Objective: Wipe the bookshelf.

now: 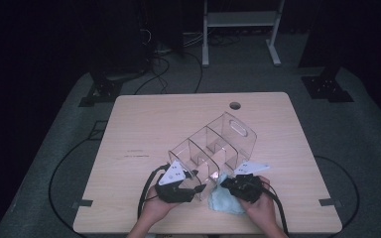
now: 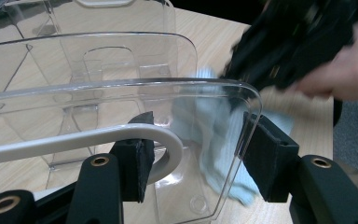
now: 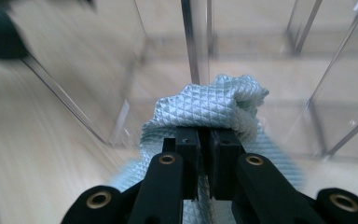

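Observation:
A clear plastic organizer (image 1: 213, 144) with several compartments lies tilted on the wooden table (image 1: 149, 124). My left gripper (image 1: 197, 188) holds its near end panel (image 2: 98, 60). One pad sits at the handle cutout and the other at the panel's outer edge, so the left gripper (image 2: 198, 144) is shut on that strip of panel. My right gripper (image 1: 226, 182) is shut on a light blue quilted cloth (image 1: 225, 203), bunched at its tips (image 3: 204, 140). The cloth (image 3: 209, 102) presses against the organizer's clear wall (image 3: 196, 46). Through the panel, the cloth (image 2: 214, 135) shows in the left gripper view.
The table has a round cable hole (image 1: 234, 105) at its back edge. A white metal frame (image 1: 240, 20) and cables stand on the floor beyond. The person's other hand (image 2: 345, 70) and its gripper (image 2: 289, 46) are close on the right in the left gripper view.

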The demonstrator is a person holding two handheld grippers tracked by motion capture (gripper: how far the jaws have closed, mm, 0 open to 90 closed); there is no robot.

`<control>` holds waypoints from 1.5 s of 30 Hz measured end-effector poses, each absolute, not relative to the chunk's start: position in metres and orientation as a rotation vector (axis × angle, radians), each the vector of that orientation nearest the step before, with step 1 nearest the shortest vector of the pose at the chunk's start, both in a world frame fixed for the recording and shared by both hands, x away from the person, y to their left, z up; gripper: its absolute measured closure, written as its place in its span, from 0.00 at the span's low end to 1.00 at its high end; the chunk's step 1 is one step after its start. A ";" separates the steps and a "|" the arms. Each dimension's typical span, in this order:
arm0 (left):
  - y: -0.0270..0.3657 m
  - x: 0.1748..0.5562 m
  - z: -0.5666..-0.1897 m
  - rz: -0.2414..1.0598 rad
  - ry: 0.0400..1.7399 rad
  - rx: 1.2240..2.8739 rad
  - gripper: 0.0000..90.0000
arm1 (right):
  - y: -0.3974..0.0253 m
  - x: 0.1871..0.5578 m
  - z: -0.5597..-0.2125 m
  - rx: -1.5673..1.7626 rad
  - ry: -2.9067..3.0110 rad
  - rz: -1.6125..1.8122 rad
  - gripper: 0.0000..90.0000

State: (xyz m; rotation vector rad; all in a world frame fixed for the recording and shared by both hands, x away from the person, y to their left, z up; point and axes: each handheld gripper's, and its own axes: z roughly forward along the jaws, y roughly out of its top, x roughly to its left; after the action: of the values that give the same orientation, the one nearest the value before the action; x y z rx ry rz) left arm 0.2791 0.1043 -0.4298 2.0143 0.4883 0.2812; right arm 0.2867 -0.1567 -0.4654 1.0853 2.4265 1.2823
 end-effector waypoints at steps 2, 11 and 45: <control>0.105 0.279 -0.430 0.283 0.492 2.013 0.51 | -0.155 0.288 -0.475 1.109 2.452 1.250 0.93; 0.104 0.279 -0.430 0.281 0.487 2.014 0.51 | -0.160 0.284 -0.450 1.057 2.378 1.350 0.93; 0.118 0.270 -0.420 0.273 0.523 2.016 0.35 | -0.158 0.286 -0.468 1.108 2.433 1.285 0.93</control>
State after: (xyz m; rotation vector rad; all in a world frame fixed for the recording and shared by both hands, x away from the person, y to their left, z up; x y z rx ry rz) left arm 0.2698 0.1184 -0.4203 2.0162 0.5233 0.2727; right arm 0.2865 -0.1583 -0.4684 1.1079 2.4328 1.2850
